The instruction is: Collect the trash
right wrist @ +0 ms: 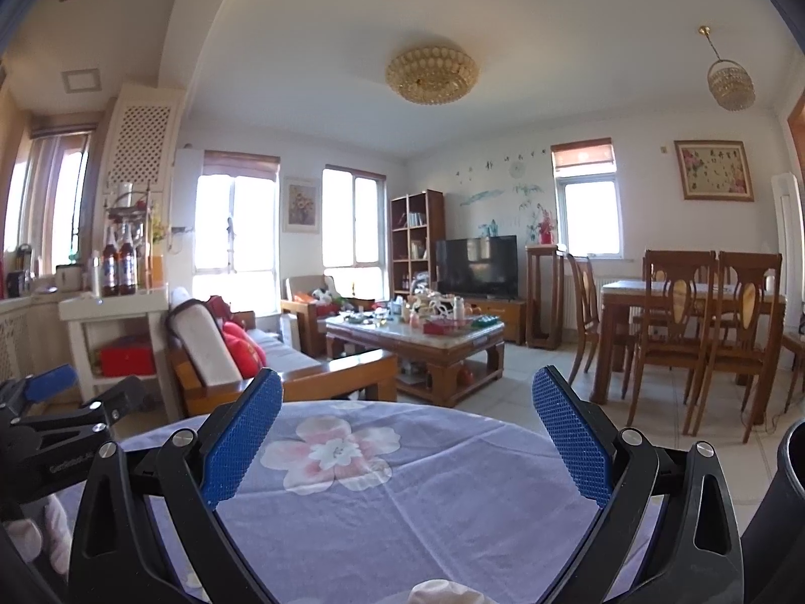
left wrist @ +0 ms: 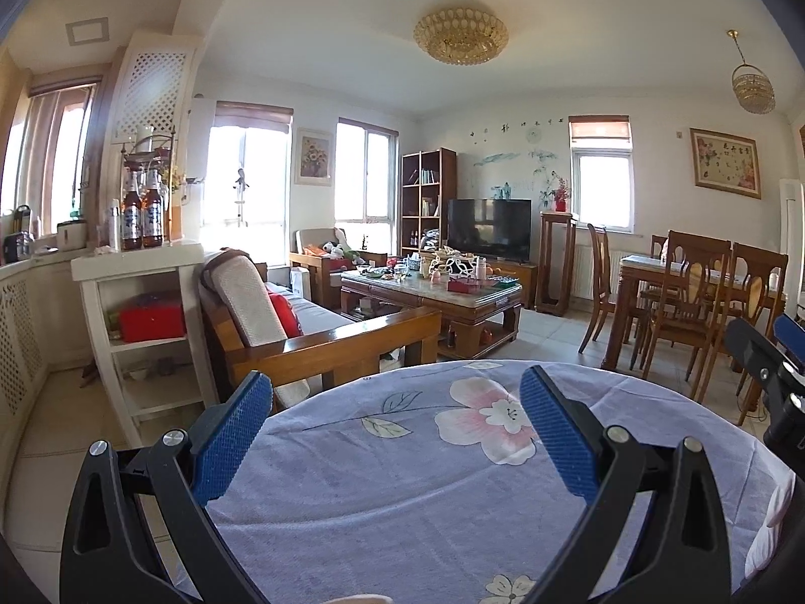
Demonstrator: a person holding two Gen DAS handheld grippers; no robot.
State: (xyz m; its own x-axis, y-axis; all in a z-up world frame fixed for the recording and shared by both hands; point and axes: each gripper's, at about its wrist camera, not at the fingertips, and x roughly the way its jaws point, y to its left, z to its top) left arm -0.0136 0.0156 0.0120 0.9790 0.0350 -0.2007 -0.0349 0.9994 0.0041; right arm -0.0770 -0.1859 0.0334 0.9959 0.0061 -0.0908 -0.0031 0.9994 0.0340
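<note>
My left gripper point(left wrist: 397, 392) is open and empty, held over a round table with a lilac flowered cloth point(left wrist: 402, 478). My right gripper point(right wrist: 407, 392) is open and empty over the same cloth point(right wrist: 402, 503). The right gripper shows at the right edge of the left wrist view point(left wrist: 775, 352), and the left gripper at the left edge of the right wrist view point(right wrist: 65, 397). A pale crumpled thing point(right wrist: 443, 591) peeks in at the bottom edge of the right wrist view; I cannot tell what it is. No other trash shows on the cloth.
Beyond the table stand a wooden sofa point(left wrist: 312, 337), a cluttered coffee table point(left wrist: 432, 292), a white shelf with bottles point(left wrist: 141, 261), a dining table with chairs point(left wrist: 704, 287) at the right, and a TV point(left wrist: 488, 226) at the back wall.
</note>
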